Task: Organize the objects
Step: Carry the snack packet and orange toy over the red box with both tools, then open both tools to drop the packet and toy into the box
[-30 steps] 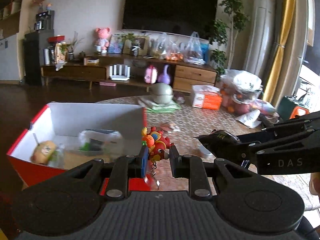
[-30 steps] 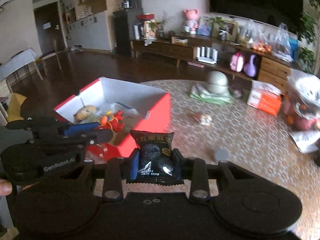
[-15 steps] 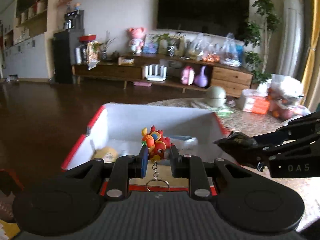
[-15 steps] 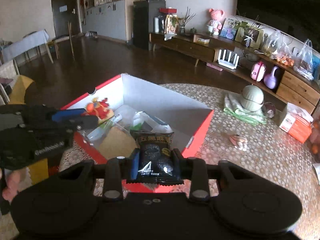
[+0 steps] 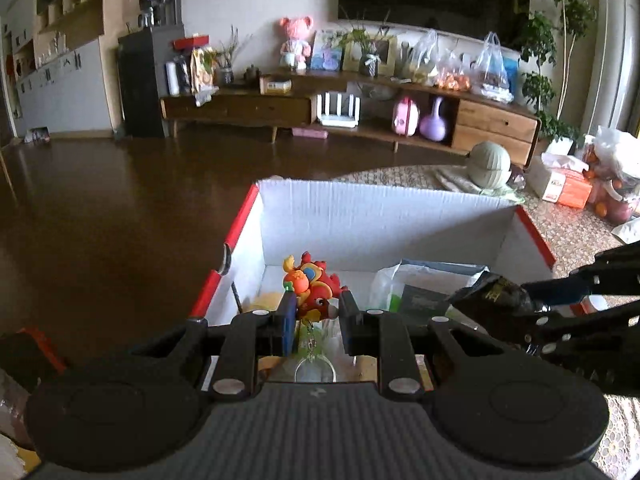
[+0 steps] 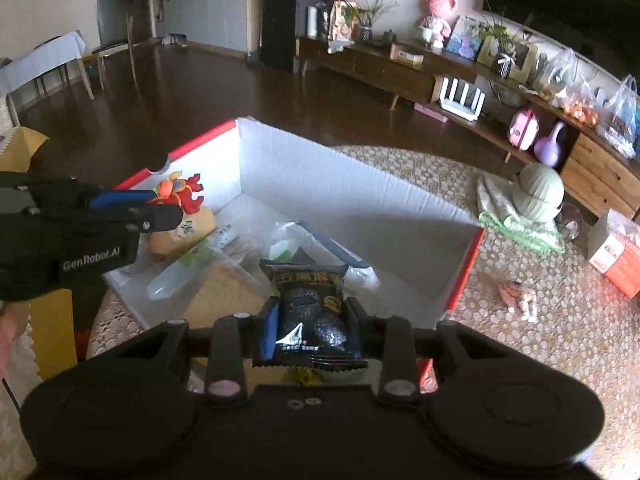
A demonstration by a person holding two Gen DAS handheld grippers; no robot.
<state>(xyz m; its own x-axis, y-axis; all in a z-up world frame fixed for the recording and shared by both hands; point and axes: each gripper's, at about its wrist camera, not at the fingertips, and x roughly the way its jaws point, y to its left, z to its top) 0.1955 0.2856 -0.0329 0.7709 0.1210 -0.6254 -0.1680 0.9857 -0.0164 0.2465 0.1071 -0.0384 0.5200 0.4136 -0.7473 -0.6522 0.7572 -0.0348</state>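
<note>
A red box (image 5: 320,220) (image 6: 332,184) with white inner walls stands on the patterned table and holds several packets. My left gripper (image 5: 318,312) (image 6: 160,208) is shut on a red and orange toy keychain (image 5: 310,286) (image 6: 180,192), held over the box's left part, its ring dangling below. My right gripper (image 6: 308,324) (image 5: 520,304) is shut on a black snack packet (image 6: 308,308) (image 5: 492,296), held above the box's near right side.
Inside the box lie a yellow bun pack (image 6: 192,228) and clear plastic bags (image 6: 288,244). On the table beyond it sit a green round object (image 6: 540,192) on a cloth, an orange carton (image 6: 616,256) and a small wrapper (image 6: 518,294). Dark wood floor lies left.
Both grippers have moved left over the red box, carrying the keychain and the snack packet; a second ago they hung beside its right end.
</note>
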